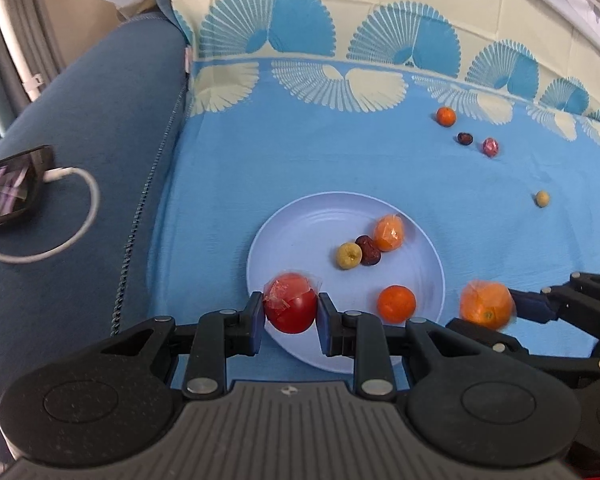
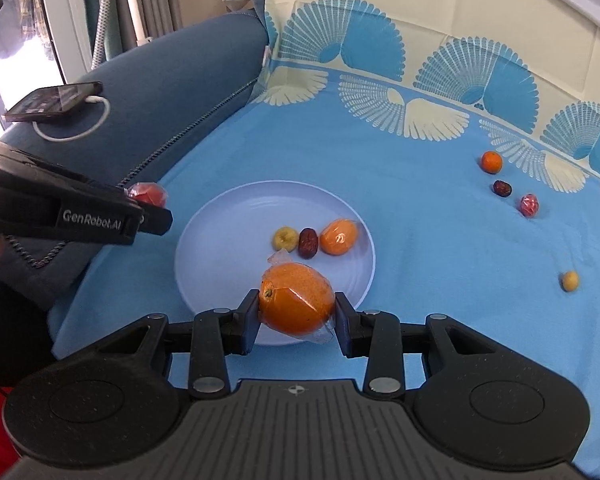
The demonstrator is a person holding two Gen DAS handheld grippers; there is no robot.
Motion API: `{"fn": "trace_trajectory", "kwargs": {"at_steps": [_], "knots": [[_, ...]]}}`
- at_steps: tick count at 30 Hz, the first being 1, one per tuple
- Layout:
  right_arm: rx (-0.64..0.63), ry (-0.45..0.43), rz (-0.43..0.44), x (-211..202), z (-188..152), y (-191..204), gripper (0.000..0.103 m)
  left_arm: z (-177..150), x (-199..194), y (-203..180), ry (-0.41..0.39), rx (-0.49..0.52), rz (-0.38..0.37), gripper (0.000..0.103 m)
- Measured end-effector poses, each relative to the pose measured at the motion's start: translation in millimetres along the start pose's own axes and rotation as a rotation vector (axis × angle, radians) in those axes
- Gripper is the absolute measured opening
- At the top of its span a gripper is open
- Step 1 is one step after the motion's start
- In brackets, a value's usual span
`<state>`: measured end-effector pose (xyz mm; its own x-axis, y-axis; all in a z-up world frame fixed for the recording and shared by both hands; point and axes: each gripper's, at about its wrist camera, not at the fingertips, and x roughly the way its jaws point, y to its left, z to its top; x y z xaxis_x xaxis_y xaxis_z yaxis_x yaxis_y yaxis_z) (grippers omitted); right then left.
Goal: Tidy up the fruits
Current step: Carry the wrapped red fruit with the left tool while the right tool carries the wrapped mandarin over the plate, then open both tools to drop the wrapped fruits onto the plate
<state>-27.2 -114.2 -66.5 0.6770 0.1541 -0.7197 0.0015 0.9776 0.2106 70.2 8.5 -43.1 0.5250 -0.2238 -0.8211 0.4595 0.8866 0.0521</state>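
My left gripper (image 1: 290, 312) is shut on a red fruit in clear wrap (image 1: 290, 306), held over the near-left rim of a pale blue plate (image 1: 300, 248). On the plate lie a yellow-green fruit (image 1: 349, 255), a dark date (image 1: 368, 250), a wrapped orange (image 1: 388, 232) and a bare orange (image 1: 396, 303). My right gripper (image 2: 296, 312) is shut on a larger wrapped orange (image 2: 296, 304) above the plate's (image 2: 228, 240) near edge. The left gripper (image 2: 150, 204) with its red fruit (image 2: 148, 194) shows at the plate's left in the right wrist view.
Loose on the blue cloth at the far right lie a small orange (image 2: 491, 161), a dark date (image 2: 502, 188), a pink wrapped fruit (image 2: 529, 205) and a yellow fruit (image 2: 570, 281). A phone (image 1: 8, 196) with a white cable (image 1: 80, 216) rests on the blue sofa arm to the left.
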Motion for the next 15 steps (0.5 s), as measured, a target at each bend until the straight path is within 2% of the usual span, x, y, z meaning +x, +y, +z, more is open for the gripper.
{"fn": "trace_trajectory", "kwargs": {"at_steps": [15], "knots": [[-0.007,0.082,0.009,72.6,15.3,-13.8,0.040,12.6,73.6,3.9,0.097,0.030,0.027,0.030]]}}
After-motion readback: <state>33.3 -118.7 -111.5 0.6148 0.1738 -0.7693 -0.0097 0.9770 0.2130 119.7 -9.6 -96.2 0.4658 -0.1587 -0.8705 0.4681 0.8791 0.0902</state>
